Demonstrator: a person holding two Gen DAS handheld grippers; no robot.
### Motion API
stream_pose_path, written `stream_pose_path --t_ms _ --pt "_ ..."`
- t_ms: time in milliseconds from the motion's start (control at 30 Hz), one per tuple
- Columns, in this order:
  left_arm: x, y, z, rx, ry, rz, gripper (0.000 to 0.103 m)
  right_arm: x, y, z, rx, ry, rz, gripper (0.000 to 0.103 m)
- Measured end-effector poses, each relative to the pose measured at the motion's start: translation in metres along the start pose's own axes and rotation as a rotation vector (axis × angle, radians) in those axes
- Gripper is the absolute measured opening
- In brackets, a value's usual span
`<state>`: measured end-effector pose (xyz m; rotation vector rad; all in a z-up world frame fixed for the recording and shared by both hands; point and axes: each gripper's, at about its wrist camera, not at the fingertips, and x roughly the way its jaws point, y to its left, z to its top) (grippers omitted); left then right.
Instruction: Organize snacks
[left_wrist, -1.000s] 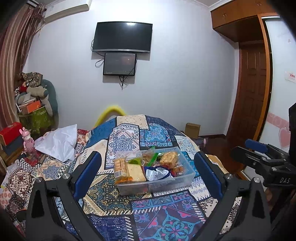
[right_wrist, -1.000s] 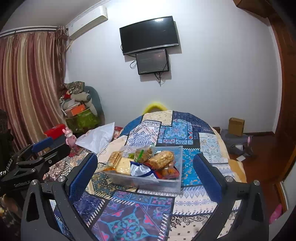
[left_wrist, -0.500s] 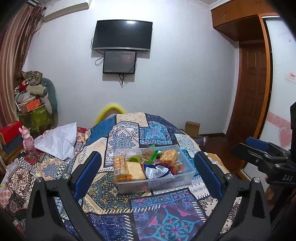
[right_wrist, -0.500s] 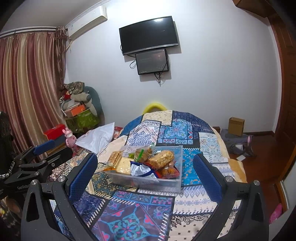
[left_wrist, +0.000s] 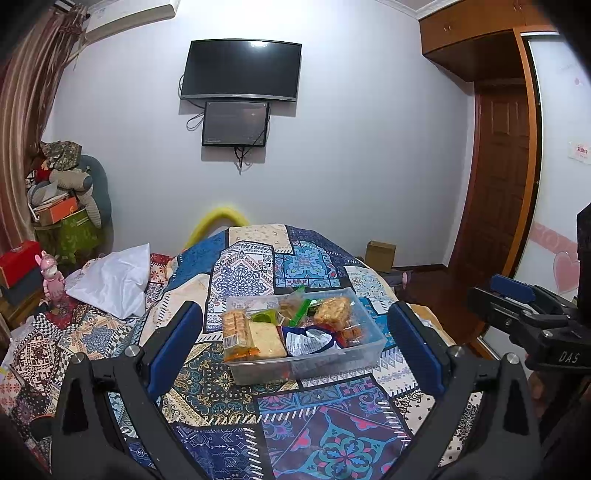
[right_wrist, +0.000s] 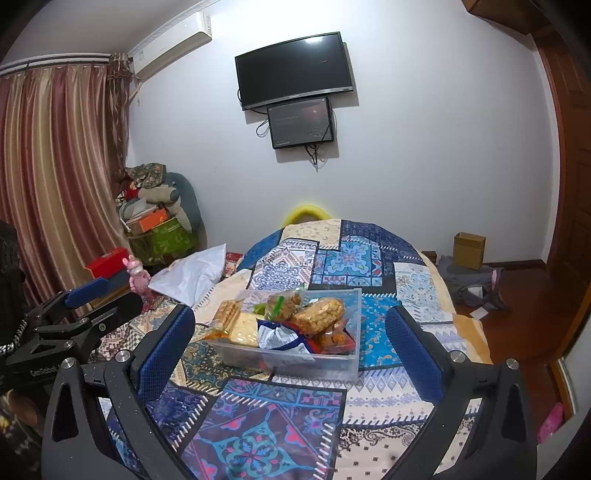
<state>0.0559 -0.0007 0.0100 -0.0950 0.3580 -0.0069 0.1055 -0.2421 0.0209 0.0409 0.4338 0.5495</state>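
Bare quilt (left_wrist: 236, 402) surrounds the heaped snack bin (left_wrist: 365, 345) everywhere.

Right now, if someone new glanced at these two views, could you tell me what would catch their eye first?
Probably the clear plastic bin heaped with wrapped snacks, sitting mid-bed on a busy blue patchwork bedspread. Both the left gripper and the right gripper hang open in front of it, holding nothing. Behind, a dark wall TV hangs over a smaller screen on the white wall.
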Motion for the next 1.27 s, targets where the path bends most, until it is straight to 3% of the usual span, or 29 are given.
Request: stream_pose_path --t_ms 1267 --pt "0.0008 0.0004 -0.0052 -0.01 0.019 -0.017 0.102 0.0058 -0.0025 -0.0041 -0.006 0.017 -0.017 0.103"
